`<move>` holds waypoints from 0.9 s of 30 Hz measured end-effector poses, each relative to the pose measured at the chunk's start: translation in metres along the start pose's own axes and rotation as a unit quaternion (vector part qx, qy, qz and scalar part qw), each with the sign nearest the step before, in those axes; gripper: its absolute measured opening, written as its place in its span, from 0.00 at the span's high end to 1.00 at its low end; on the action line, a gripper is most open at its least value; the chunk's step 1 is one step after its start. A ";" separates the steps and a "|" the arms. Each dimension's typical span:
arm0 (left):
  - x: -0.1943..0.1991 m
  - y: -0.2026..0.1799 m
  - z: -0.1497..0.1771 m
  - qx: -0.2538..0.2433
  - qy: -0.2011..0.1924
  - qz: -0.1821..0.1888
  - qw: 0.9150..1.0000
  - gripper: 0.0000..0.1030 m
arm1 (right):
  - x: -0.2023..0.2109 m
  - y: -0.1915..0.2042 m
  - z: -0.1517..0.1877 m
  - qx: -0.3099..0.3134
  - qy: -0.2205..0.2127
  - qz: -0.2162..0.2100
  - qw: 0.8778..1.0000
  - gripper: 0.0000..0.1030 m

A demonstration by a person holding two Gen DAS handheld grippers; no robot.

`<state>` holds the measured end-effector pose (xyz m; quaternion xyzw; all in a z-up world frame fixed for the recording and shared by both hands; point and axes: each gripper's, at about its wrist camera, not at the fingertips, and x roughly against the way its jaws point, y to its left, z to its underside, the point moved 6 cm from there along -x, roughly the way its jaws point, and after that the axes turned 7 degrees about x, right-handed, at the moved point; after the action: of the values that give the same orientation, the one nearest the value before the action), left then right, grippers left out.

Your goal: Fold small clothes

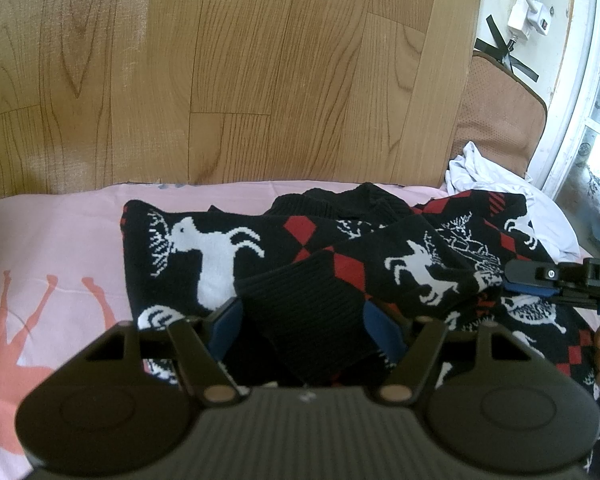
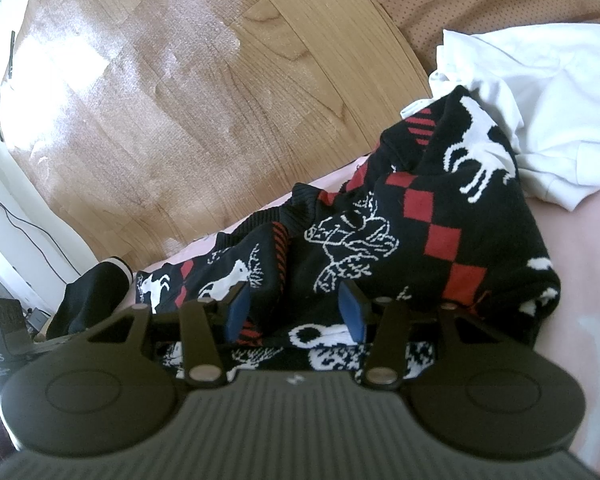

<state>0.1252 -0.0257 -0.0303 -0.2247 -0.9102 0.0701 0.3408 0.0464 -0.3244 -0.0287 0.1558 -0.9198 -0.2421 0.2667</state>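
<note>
Two grippers sit low over one black sweater (image 1: 340,248) with white deer and red squares, and that sweater lies bunched on a pink sheet (image 1: 60,248) near the wooden floor (image 1: 220,72). On the near side of the sweater, the left gripper (image 1: 300,320) has its blue pads about half open, with the ribbed black cuff (image 1: 300,312) of a sleeve lying between them. I cannot tell if the pads squeeze the cuff or only stand beside it. On the sweater's right side, the right gripper (image 2: 296,308) is also about half open, with knit cloth between its pads, and I cannot tell if it grips. To fold well, I think both should pinch only one layer, lift a little, and lay the sleeve flat across the sweater's middle without dragging the pile. A white cloth (image 2: 540,100) lies at the far corner of the sweater. Much of the sweater hides under the grippers, and its other sleeve is hard to find.
</note>
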 end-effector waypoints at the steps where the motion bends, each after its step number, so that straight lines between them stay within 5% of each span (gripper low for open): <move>1: 0.000 0.000 0.000 0.000 0.000 0.000 1.000 0.34 | 0.000 0.000 0.000 0.000 0.000 0.000 1.000 0.49; 16: 0.001 -0.001 0.002 -0.003 -0.002 0.001 1.000 0.33 | 0.002 0.003 0.000 0.011 0.006 0.012 1.000 0.44; 27: 0.027 -0.006 0.001 0.008 0.000 -0.004 1.000 0.31 | 0.094 0.014 -0.002 0.044 -0.048 0.067 0.996 0.44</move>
<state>0.1042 -0.0182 -0.0132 -0.2185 -0.9104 0.0758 0.3431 -0.0304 -0.3523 0.0195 0.0936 -0.9496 -0.1898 0.2312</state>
